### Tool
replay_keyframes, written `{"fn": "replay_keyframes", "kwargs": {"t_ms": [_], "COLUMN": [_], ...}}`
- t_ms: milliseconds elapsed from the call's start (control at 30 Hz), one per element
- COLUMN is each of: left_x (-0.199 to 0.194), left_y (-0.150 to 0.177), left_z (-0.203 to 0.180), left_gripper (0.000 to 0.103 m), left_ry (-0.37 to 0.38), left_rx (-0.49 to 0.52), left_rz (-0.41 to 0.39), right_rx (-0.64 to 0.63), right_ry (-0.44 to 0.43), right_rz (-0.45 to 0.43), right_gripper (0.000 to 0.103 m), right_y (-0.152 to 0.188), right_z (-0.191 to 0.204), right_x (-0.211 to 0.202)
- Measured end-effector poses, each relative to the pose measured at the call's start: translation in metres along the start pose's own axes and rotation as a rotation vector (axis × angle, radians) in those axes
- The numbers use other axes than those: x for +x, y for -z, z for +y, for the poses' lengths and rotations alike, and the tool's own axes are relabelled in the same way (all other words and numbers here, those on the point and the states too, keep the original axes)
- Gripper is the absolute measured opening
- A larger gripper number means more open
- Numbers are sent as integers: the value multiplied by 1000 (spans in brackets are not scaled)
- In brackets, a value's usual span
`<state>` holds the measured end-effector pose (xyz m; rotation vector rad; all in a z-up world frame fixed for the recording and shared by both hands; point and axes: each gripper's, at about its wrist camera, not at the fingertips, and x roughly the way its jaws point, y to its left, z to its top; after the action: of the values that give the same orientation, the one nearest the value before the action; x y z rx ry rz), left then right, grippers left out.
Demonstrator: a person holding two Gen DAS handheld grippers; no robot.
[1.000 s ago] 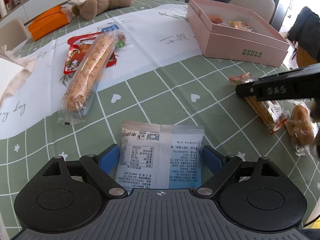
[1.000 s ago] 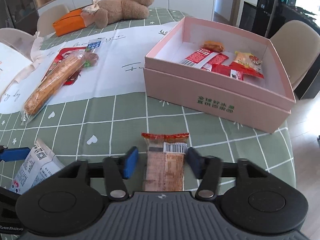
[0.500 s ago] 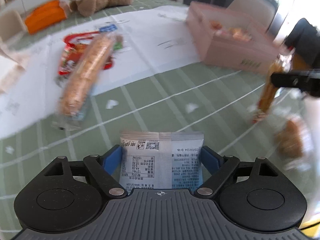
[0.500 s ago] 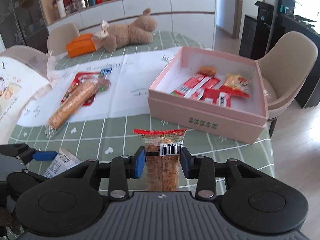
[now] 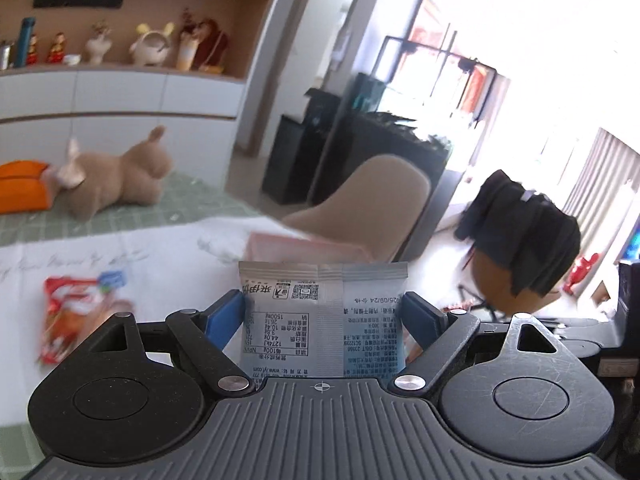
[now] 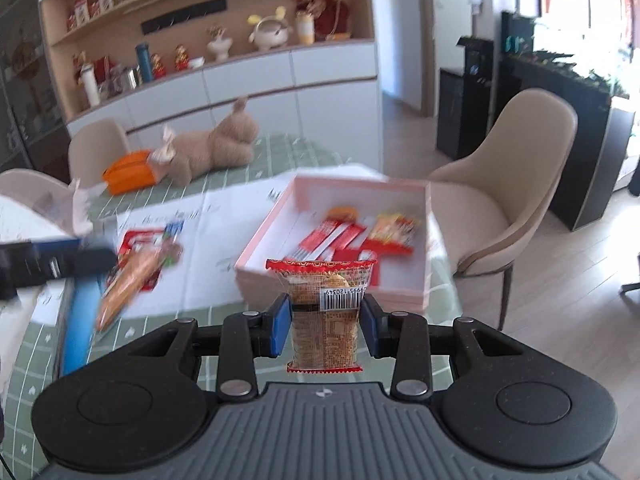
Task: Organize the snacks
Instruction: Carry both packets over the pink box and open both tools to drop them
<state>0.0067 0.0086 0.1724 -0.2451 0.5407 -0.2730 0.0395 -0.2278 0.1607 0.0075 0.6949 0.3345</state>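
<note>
1. Left gripper (image 5: 323, 316), raised above the table (image 6: 256, 312): blue pads clamped on either edge of a grey-and-blue snack packet (image 5: 323, 320), printed back towards the camera.
2. Right gripper (image 6: 325, 326): pads pressed against a red-trimmed cake packet (image 6: 325, 312), held upright, barcode facing.
3. Beyond it, right of centre: pink box (image 6: 416, 292), open, red and yellow snack packs (image 6: 352, 236) lying inside.
4. Left on the white cloth (image 6: 216, 240): long bread in clear wrap (image 6: 128, 280) over a red packet (image 6: 134, 240).
5. Far end: plush bear (image 6: 212, 148) beside an orange pouch (image 6: 128, 172).
</note>
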Motion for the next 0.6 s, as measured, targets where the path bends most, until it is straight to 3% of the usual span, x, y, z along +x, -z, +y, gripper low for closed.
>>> {"fn": "replay_keyframes", "kwargs": {"t_ms": [100, 267, 367, 600], "left_x": [24, 53, 84, 121], "left_y": [-1, -18, -6, 65], "left_z": [-3, -7, 1, 32], "left_gripper": [90, 90, 90, 90], "left_ry": [20, 42, 13, -8], "left_rx": [5, 18, 12, -36], "left_rz": [54, 11, 117, 341], "right_rx": [27, 45, 43, 79], "right_ry": [0, 28, 45, 65], "right_rz": [-14, 15, 72, 195], "right_gripper": [36, 36, 36, 36], "right_y": [-4, -6, 6, 53], "right_z": [-7, -12, -8, -8], "right_x": [-7, 2, 19, 56]}}
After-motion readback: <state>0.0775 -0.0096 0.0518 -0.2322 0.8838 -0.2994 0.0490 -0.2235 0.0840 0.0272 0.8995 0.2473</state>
